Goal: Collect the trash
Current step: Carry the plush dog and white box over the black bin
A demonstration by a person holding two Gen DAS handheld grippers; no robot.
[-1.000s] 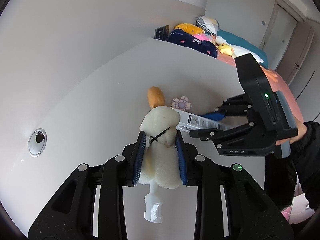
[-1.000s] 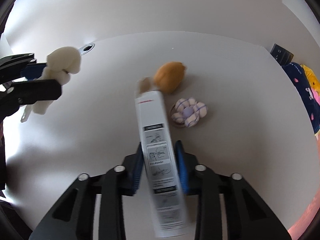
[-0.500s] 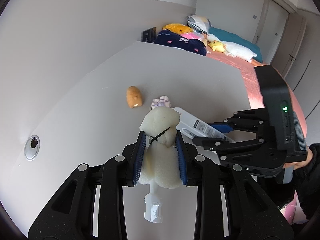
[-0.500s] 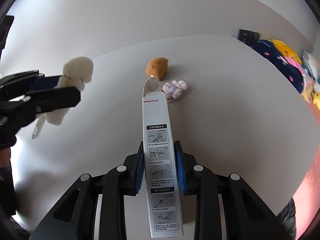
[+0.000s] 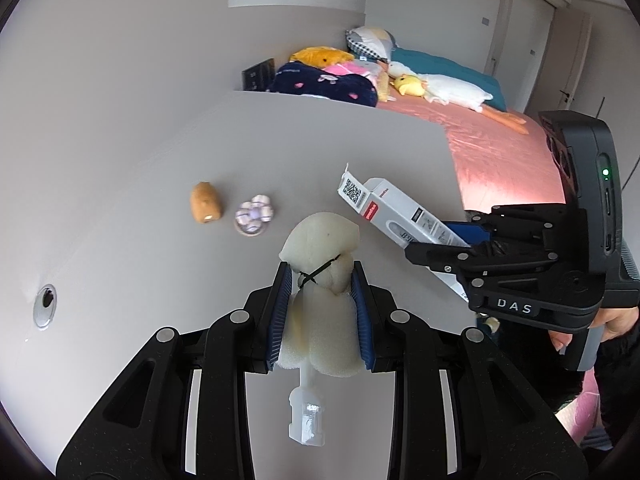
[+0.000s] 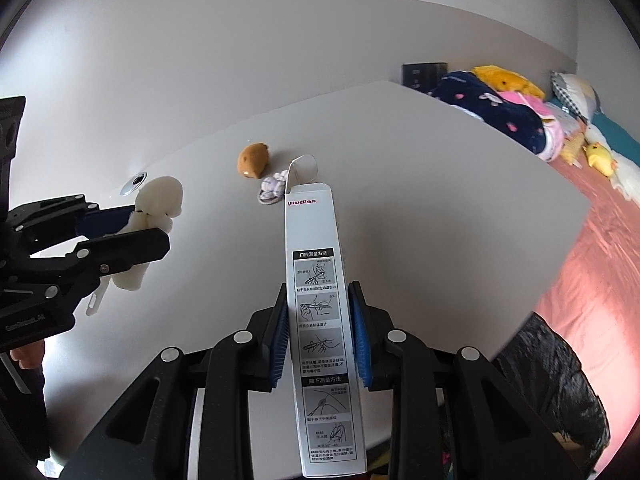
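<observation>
The left gripper [image 5: 320,312] pinches a cream foam lump [image 5: 322,308] between its blue pads, a white plastic stem hanging out toward the camera. The right gripper [image 6: 320,336] clamps a long white carton [image 6: 320,312] printed with instruction diagrams; its top flap stands open, and nothing shows whether anything is inside. Both are held above a pale grey table [image 5: 140,208], where a brown plush toy [image 5: 205,207] and a lilac flower-shaped piece [image 5: 254,216] lie just beside each other. Beyond the table's far edge, a pink-sheeted bed [image 5: 500,152] carries pillows and soft toys. The carton's long axis runs along the right gripper's fingers, open end pointing away from the camera.
</observation>
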